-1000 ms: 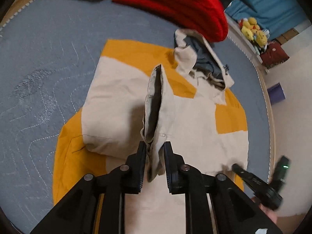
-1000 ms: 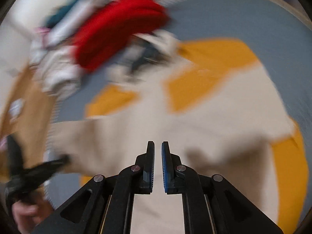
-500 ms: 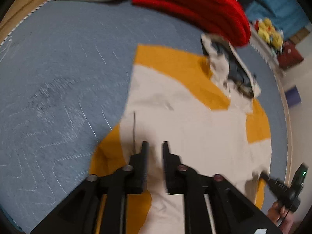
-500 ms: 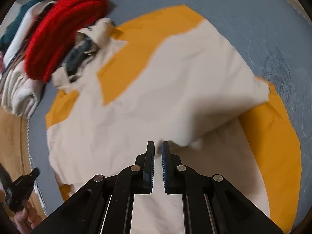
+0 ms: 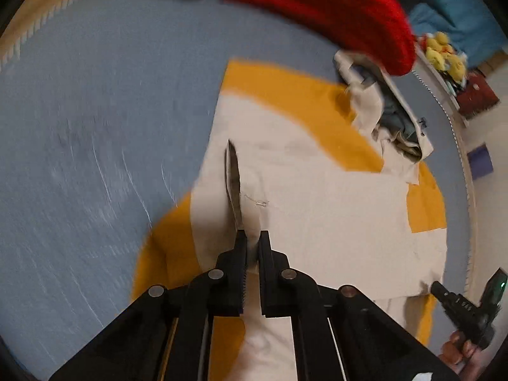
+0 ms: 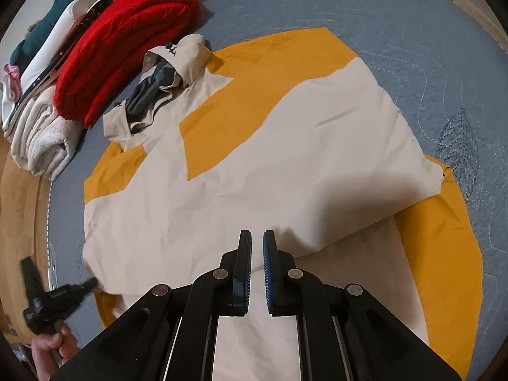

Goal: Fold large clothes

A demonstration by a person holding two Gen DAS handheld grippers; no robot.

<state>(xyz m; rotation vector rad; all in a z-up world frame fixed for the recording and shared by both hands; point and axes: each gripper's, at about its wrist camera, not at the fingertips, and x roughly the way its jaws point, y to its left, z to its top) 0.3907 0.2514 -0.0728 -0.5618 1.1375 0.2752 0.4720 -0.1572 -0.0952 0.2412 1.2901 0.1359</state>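
Note:
A cream and mustard-yellow hooded jacket [image 5: 317, 209] lies spread on the grey-blue quilted bed [image 5: 95, 95], its hood [image 5: 381, 111] toward the far side. My left gripper [image 5: 252, 244] points steeply down. Its jaws are closing, and a raised ridge of cream fabric [image 5: 233, 174] is pinched between them. In the right wrist view the jacket [image 6: 254, 146] fills the middle. My right gripper [image 6: 257, 244] hangs over its cream lower part, shut, with nothing between the fingers. The left gripper [image 6: 90, 284] shows at the jacket's left edge, held by a hand.
A folded red garment [image 6: 127, 38] lies just beyond the hood [image 6: 171, 73], with a folded cream fleece [image 6: 41, 139] and teal clothes [image 6: 63, 9] beside it. A wooden bed edge [image 6: 19, 206] runs along the left. Yellow plush toys [image 5: 444, 54] sit off the bed.
The left gripper let go of the standing sleeve fold, opened, sank toward the jacket and closed on a new ridge of cream fabric. The right gripper stayed shut; its view went from blurred to steady.

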